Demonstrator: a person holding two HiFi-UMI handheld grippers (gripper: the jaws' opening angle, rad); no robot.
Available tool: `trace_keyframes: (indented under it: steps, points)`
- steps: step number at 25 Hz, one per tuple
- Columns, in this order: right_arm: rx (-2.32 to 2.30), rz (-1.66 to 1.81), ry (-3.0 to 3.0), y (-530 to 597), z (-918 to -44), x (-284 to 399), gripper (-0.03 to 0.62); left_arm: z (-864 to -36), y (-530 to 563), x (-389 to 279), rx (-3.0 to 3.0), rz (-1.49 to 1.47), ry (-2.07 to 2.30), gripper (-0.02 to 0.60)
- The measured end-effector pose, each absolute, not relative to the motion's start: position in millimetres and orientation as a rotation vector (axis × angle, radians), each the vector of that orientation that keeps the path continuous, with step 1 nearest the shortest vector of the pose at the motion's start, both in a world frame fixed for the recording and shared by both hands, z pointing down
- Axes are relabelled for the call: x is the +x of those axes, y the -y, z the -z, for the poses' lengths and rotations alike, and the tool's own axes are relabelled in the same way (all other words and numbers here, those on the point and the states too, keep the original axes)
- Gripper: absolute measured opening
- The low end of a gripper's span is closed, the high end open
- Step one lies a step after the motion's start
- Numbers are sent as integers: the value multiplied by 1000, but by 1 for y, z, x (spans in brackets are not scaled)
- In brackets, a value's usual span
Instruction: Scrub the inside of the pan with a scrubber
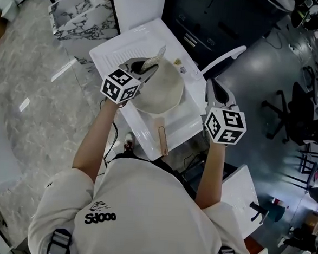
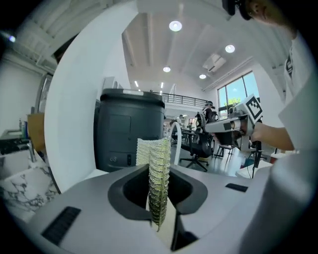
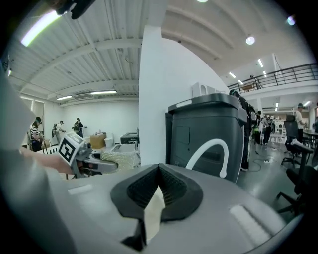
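Head view: we see the round cream pan with a wooden handle (image 1: 160, 90) sitting in the white moulded sink unit (image 1: 112, 52), handle towards the person. The left gripper (image 1: 145, 68) is over the pan's far rim, clamped on the pale yellow-green mesh scrubber (image 1: 156, 55), which sticks up above the pan; we can't tell if it touches the inside. The right gripper (image 1: 214, 92) hangs off the sink's right edge, near the white curved faucet (image 1: 224, 56), well apart from the handle.

Left gripper view: left gripper (image 2: 158, 194) jaws pinched narrow on the scrubber (image 2: 156, 163); mesh held on edge, most of it standing past the tips.

Right gripper view: right gripper (image 3: 158, 191) jaws drawn together, nothing between them; dark grey bin (image 3: 208, 124) ahead.

Risks, as we judge them: scrubbing looks not yet begun; nothing steadies the pan, so a hard press could spin or slide it in the sink; the floppy mesh, gripped by a thin edge, could fold over or pull out of the jaws.
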State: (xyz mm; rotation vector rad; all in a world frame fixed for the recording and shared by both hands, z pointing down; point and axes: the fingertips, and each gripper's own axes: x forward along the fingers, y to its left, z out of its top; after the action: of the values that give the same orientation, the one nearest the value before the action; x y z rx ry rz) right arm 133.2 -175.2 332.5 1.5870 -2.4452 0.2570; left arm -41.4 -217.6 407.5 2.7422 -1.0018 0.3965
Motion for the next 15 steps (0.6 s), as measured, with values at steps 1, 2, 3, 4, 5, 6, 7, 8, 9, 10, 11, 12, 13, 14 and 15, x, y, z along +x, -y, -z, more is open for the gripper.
trace_keyframes:
  steps: [1, 2, 3, 4, 5, 6, 7, 8, 9, 10, 11, 12, 13, 14, 15]
  points:
    - [1586, -218, 2446, 177, -325, 131, 9, -393, 219, -48, 2766, -392, 1043, 61]
    - [1585, -180, 2446, 179, -318, 129, 9, -380, 219, -54, 2788, -389, 1082, 61]
    - [1583, -146, 2445, 180, -312, 127, 9, -368, 219, -59, 2808, -385, 1116, 61]
    - [1581, -117, 2445, 180, -306, 124, 9, -357, 218, -63, 2826, -379, 1147, 61]
    - [1580, -92, 2447, 181, -300, 122, 9, -346, 217, -67, 2843, -372, 1174, 61]
    - [1579, -70, 2449, 181, -295, 120, 9, -337, 216, -70, 2859, -364, 1200, 61]
    - [1577, -49, 2451, 181, -290, 118, 9, -328, 216, -73, 2872, -357, 1226, 61]
    - [1575, -28, 2453, 182, -285, 116, 9, -319, 215, -76, 2883, -350, 1252, 61]
    - [1572, -8, 2454, 182, -280, 114, 9, -311, 215, -79, 2892, -341, 1276, 61]
    - [1570, 10, 2457, 182, -274, 111, 9, -302, 214, -81, 2900, -329, 1297, 61]
    - [1568, 23, 2463, 182, -267, 108, 9, -294, 213, -83, 2909, -315, 1313, 61]
    - [1567, 34, 2472, 182, -260, 106, 9, -285, 212, -85, 2920, -304, 1326, 61]
    - [1567, 43, 2483, 183, -252, 103, 9, -277, 211, -87, 2932, -298, 1337, 61]
    - [1568, 52, 2494, 183, -245, 101, 9, -270, 209, -88, 2944, -294, 1348, 61]
    - [1570, 62, 2504, 183, -238, 99, 9, -263, 208, -89, 2954, -290, 1358, 61]
